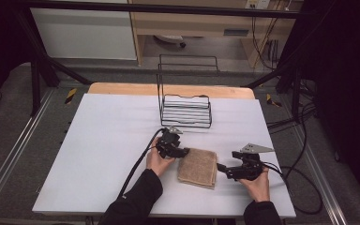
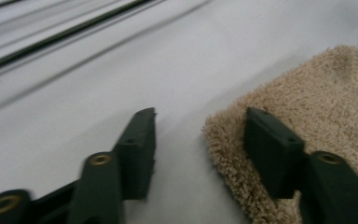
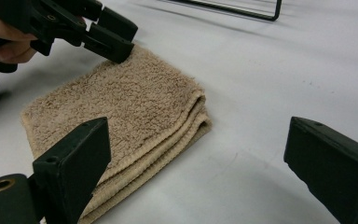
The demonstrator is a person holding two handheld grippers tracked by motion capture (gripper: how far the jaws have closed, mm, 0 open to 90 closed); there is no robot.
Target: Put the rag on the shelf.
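Item 1, my left gripper: jaws parted, nothing clamped. One jaw sits over the edge of the folded tan towel; the other stands off it over bare table. I cannot tell whether the jaw over the cloth touches the pile.

Item 2, my right gripper: jaws spread wide, holding nothing. One jaw stands just before the towel's layered edge, the other well clear over the white surface.

Item 3, the towel: terry cloth, folded into a flat stack of several layers, lying on the white table toward the near edge, between the two grippers. From the high view, the left gripper is at its upper left corner, the right gripper just beside its right edge.

Item 4, black wire rack: upright at the far middle of the table, well apart from the towel.
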